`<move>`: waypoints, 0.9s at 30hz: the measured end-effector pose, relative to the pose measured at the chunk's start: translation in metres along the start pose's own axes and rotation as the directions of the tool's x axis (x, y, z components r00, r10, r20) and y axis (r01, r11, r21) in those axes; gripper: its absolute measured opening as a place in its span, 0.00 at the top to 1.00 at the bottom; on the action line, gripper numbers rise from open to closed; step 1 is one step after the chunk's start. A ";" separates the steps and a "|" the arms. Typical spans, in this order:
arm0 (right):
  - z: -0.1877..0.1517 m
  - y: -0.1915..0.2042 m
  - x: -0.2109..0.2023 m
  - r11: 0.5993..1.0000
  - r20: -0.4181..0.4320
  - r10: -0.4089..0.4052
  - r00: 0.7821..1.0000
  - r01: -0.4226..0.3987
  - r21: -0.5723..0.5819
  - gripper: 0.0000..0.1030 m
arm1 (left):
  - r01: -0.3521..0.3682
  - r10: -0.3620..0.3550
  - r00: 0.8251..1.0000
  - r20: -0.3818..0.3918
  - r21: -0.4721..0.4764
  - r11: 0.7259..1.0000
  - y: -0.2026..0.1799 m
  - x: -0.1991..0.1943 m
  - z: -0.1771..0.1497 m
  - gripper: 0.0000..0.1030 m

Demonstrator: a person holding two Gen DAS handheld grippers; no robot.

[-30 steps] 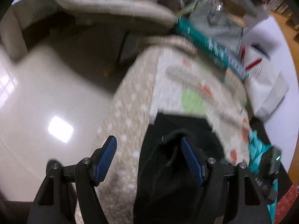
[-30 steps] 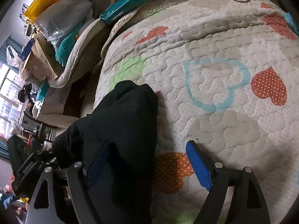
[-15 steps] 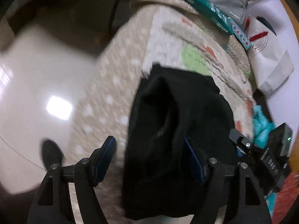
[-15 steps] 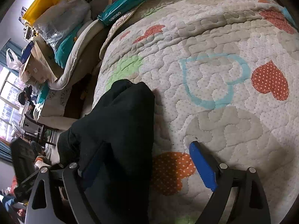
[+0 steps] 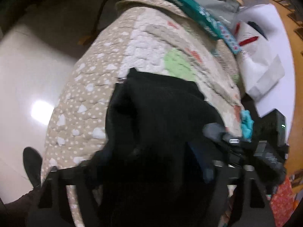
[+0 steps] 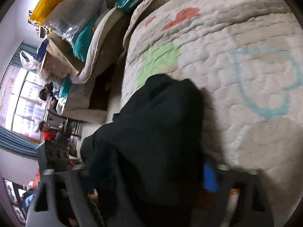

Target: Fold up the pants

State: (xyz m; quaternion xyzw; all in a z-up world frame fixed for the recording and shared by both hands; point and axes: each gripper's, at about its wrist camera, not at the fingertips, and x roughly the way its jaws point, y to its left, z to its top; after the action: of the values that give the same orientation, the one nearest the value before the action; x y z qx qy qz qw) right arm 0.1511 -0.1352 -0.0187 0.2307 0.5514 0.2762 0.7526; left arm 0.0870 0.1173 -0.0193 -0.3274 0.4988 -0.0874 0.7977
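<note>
Lower centre, left wrist view: black pants (image 5: 161, 128) are bunching over the left tongs (image 5: 151, 162), hiding the fingers; whether these are pinching cloth cannot be told. Right wrist view, bottom: right tongs (image 6: 147, 172) are likewise draped, one blue pad (image 6: 209, 177) showing at the cloth's edge; grip cannot be told. Judgement: a fold is being carried across; next, lay the cloth flat and release. The pants are lying at the quilt (image 6: 246, 60) edge, floor (image 5: 28, 79) dropping off at frame left. Open quilt is lying upper right; clutter (image 6: 66, 24) is crowding the upper left.
</note>
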 end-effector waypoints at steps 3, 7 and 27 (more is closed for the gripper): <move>-0.001 0.005 -0.001 0.999 -0.017 -0.011 1.000 0.010 -0.032 0.51 | 0.038 -0.038 0.999 -0.001 -0.029 0.999 0.003 -0.006 0.004 0.55; 0.003 0.019 -0.009 0.997 0.004 -0.018 1.000 0.018 -0.069 0.57 | 0.051 -0.050 0.998 0.024 -0.014 0.999 -0.009 -0.010 0.013 0.55; 0.106 0.008 -0.024 0.965 0.125 -0.210 0.970 0.226 -0.135 0.49 | -0.162 0.158 0.986 0.047 0.090 0.983 -0.066 0.046 0.102 0.40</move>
State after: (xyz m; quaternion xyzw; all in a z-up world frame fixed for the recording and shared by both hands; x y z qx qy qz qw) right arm 0.2458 -0.1497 0.0341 0.1269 0.5093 0.2187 0.8226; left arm 0.2085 0.0892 0.0168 -0.2504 0.5031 -0.0398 0.8262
